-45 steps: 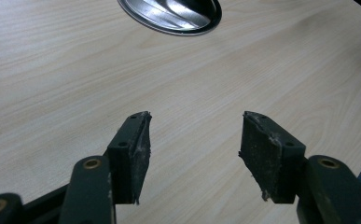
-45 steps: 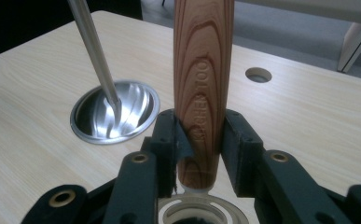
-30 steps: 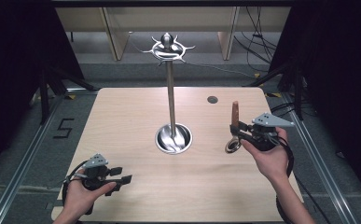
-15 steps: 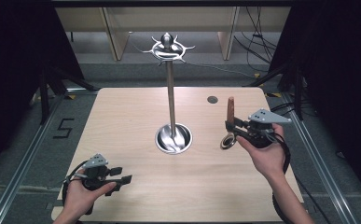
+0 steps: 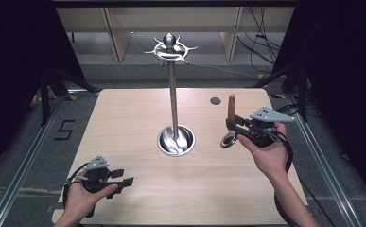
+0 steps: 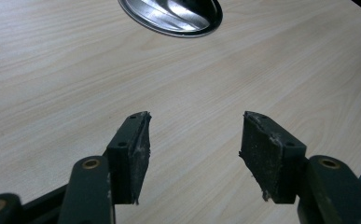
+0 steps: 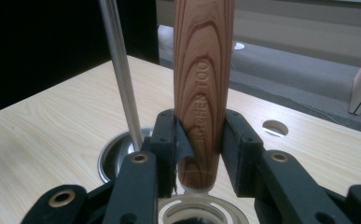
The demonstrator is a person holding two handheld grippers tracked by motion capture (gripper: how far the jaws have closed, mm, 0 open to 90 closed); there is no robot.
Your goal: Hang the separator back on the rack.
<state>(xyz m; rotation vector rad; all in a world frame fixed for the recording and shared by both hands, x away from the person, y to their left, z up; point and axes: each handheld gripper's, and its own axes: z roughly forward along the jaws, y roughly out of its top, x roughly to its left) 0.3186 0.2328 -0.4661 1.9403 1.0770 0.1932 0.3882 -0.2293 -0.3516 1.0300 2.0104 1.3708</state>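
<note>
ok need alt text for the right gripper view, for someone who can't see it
The right hand-held gripper is shut on an upright wooden handle with lettering down its grain, a pale ring at its lower end. Behind it, a thin steel pole rises from a round metal base on a light wooden table.

tool (image 5: pixel 230 118): kitchen utensil with a wooden handle (image 7: pixel 203 84) and a round ring head (image 5: pixel 227 140)
handle: reddish-brown grain, stamped lettering
pose: upright, handle up, head down
place: right of table, just above it, right of the stand's base
</note>
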